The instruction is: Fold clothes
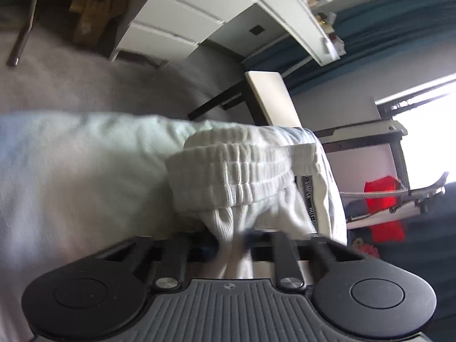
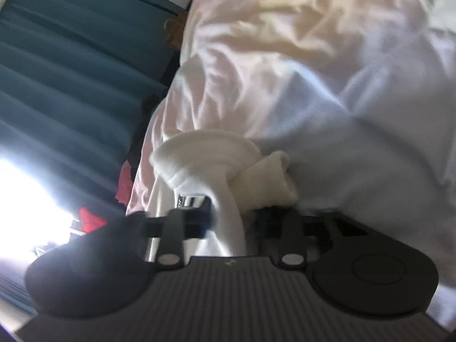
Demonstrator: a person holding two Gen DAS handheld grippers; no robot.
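Observation:
White ribbed shorts with an elastic waistband and a black label strip are held up over the pale bed sheet. My left gripper is shut on the shorts' fabric, which bunches between its fingers. In the right wrist view my right gripper is shut on another bunched part of the same white shorts, over the rumpled sheet. Both views are tilted and blurred.
A white drawer unit and a desk stand beyond the bed on grey carpet. A red garment hangs on a rack by the bright window. Teal curtains fill the left of the right wrist view.

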